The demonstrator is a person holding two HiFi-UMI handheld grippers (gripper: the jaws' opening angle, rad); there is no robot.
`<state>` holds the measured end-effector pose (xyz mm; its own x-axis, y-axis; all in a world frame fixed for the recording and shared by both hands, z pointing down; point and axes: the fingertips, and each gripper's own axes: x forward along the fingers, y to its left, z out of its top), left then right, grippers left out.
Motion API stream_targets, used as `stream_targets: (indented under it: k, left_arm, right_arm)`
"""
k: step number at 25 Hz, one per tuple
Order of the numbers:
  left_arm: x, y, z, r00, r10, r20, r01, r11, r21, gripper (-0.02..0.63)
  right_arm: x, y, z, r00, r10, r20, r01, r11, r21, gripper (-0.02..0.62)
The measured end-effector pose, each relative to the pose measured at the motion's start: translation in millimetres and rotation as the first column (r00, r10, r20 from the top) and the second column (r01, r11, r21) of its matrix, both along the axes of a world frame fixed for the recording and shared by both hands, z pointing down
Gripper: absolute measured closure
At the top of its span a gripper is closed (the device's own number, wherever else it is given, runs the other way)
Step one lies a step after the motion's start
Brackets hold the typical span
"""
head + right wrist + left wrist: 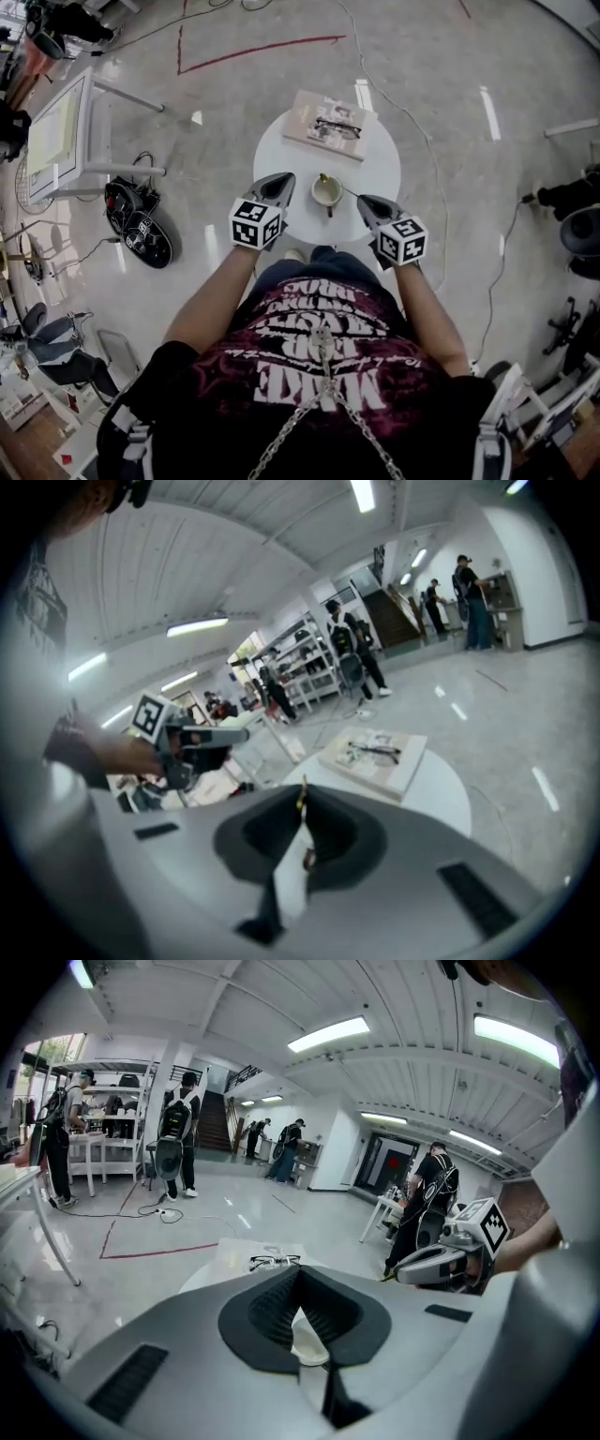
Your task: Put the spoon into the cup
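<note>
A cream cup stands on the round white table, its handle towards me. My right gripper is shut on the thin handle of a golden spoon. The spoon's bowl reaches the cup's rim; whether it is inside I cannot tell. In the right gripper view the spoon sticks out between the shut jaws. My left gripper hangs just left of the cup, apart from it. Its jaws meet at the tips, and a cream shape shows in the slit below them.
A book with a pair of glasses on it lies on the table's far side. On the floor at left are a white desk and black gear, with cables around. Several people stand far off.
</note>
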<state>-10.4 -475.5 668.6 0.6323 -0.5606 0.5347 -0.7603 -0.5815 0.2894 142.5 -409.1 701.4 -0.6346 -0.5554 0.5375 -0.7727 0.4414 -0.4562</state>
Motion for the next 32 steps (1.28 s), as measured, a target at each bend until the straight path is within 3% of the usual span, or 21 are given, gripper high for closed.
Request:
stream_targets:
  k: [7, 13, 21, 32]
  left_arm:
    - [18, 6, 41, 1.0, 0.002, 0.006, -0.001, 0.995, -0.096, 0.578]
    - [24, 10, 59, 1.0, 0.024, 0.016, -0.022, 0.99, -0.139, 0.578]
    - [6, 23, 67, 0.997, 0.067, 0.028, -0.062, 0.983, -0.174, 0.578]
    - [-9, 11, 59, 0.991, 0.132, 0.029, -0.126, 0.98, -0.155, 0.578]
  right_arm:
    - [1, -3, 45, 0.995, -0.084, -0.052, 0.077, 0.989, -0.123, 0.56]
    - [1, -8, 78, 0.993, -0.094, -0.075, 0.076, 0.973, -0.217, 0.56]
    - [-4, 2, 106, 0.997, -0.016, -0.079, -0.011, 0.942, -0.336, 0.56]
    - [-7, 3, 118, 0.985, 0.073, -0.159, -0.121, 0.94, -0.319, 0.558]
